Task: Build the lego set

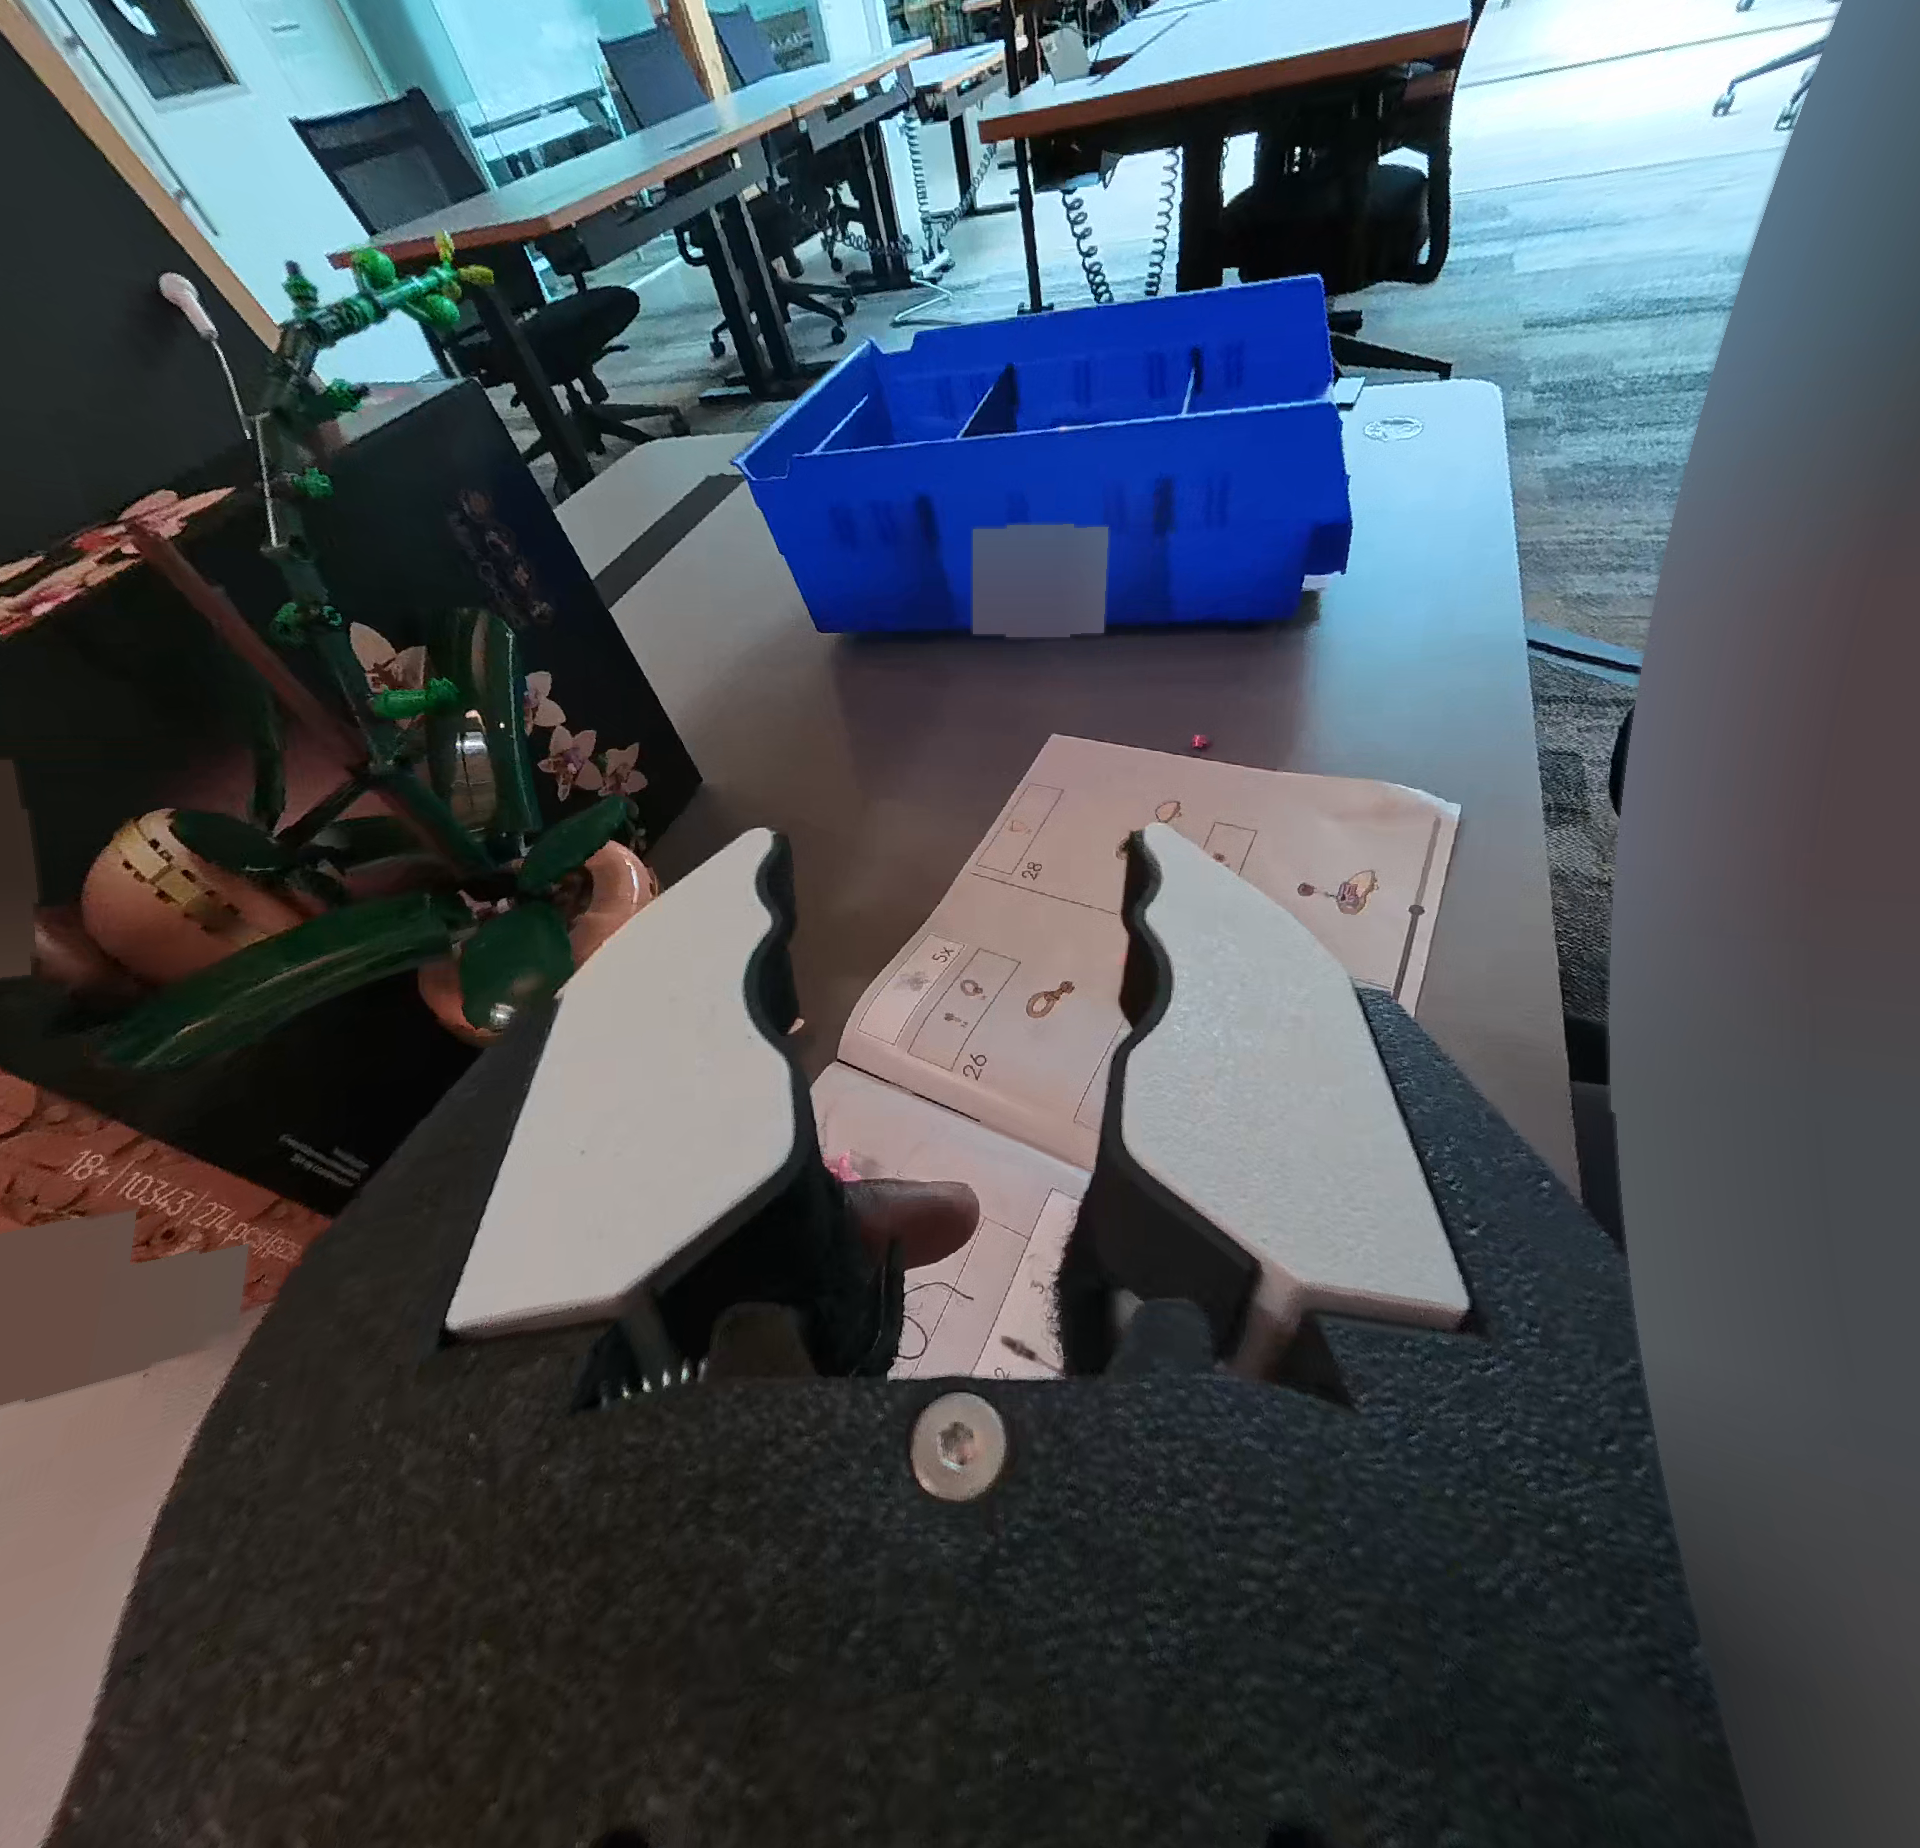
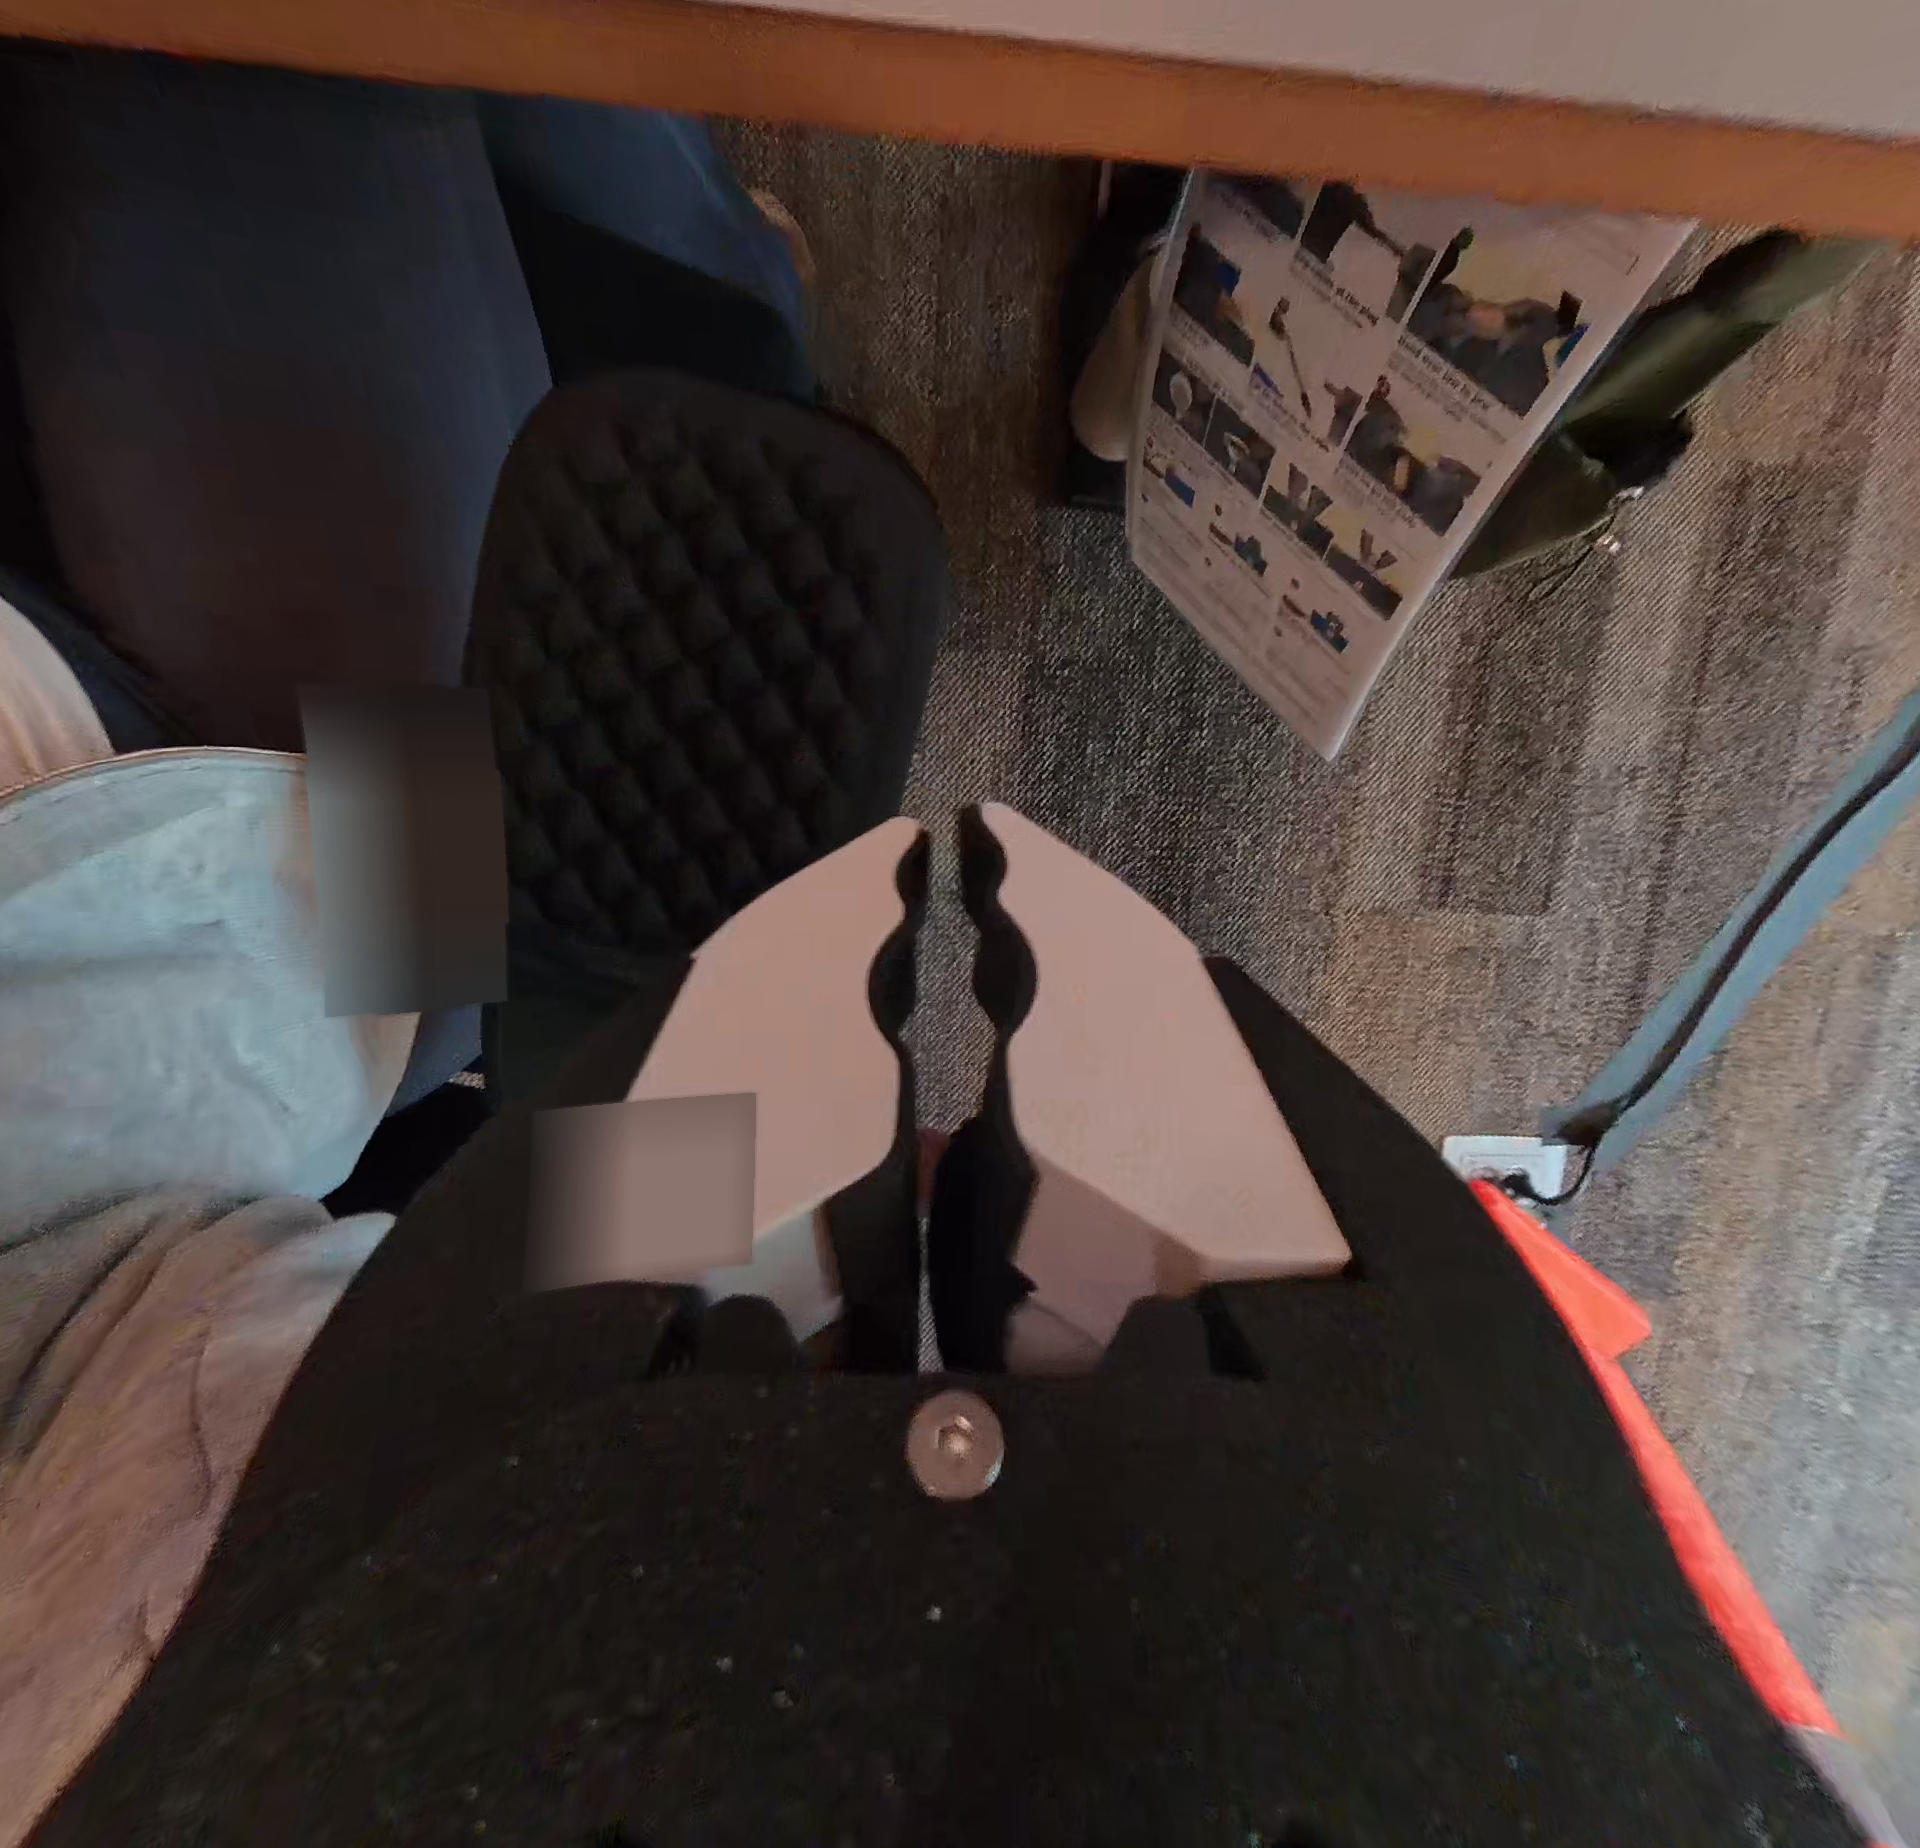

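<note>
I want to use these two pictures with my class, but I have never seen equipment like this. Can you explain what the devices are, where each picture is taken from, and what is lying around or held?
Each picture comes from a camera on a hand-held gripper, looking along its two jaws. The left gripper hangs open and empty over an instruction booklet on a dark table, near a blue bin, a brick-built plant and its box. The right gripper points down at carpet beside a chair seat, jaws nearly together, gripping nothing.

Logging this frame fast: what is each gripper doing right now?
Left gripper: open, nothing between its fingers, above the instruction booklet on the table.
Right gripper: nearly shut with a thin gap, holding nothing, over the carpet.
</note>
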`<state>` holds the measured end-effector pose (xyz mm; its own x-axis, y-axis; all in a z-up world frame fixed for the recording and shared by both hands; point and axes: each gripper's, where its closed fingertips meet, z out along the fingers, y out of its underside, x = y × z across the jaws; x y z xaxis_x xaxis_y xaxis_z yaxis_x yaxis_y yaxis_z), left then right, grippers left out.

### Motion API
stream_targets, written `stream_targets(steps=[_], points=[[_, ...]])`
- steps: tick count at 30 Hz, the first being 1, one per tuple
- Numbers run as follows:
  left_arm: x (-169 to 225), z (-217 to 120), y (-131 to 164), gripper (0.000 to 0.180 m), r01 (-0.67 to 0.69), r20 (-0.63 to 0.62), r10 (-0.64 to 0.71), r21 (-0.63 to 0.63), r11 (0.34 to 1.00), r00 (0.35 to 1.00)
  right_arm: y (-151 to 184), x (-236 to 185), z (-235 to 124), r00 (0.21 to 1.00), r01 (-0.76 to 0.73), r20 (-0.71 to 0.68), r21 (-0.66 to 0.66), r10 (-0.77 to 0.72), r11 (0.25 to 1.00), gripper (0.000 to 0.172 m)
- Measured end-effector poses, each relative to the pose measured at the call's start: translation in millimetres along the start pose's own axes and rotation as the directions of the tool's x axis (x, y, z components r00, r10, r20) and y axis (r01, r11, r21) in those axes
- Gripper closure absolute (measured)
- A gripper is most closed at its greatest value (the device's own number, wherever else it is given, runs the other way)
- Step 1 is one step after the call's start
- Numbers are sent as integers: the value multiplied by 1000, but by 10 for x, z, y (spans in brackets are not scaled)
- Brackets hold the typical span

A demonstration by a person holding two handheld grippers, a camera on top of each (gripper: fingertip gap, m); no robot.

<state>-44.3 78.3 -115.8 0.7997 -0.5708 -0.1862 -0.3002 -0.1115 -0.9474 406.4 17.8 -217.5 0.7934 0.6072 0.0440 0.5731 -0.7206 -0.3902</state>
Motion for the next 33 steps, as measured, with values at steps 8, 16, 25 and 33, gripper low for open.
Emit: stream_targets(steps=[8,16,25,33], points=[[-250,30,-124,113,94,106,-94,10,996,990,-284,625,264,974,178,119,112,-191,978,151],[-571,-54,-374,112,118,374,-149,104,988,915,515,835,2029,916,18,397,106,-59,994,150],[-984,-641,-123,114,156,664,-236,179,971,710,2291,-181,4710,868,-366,399,108,297,924,151],[-1103,-1135,55,114,198,762,-328,262,945,558,2860,-483,6157,870,-391,332,9,366,921,154]])
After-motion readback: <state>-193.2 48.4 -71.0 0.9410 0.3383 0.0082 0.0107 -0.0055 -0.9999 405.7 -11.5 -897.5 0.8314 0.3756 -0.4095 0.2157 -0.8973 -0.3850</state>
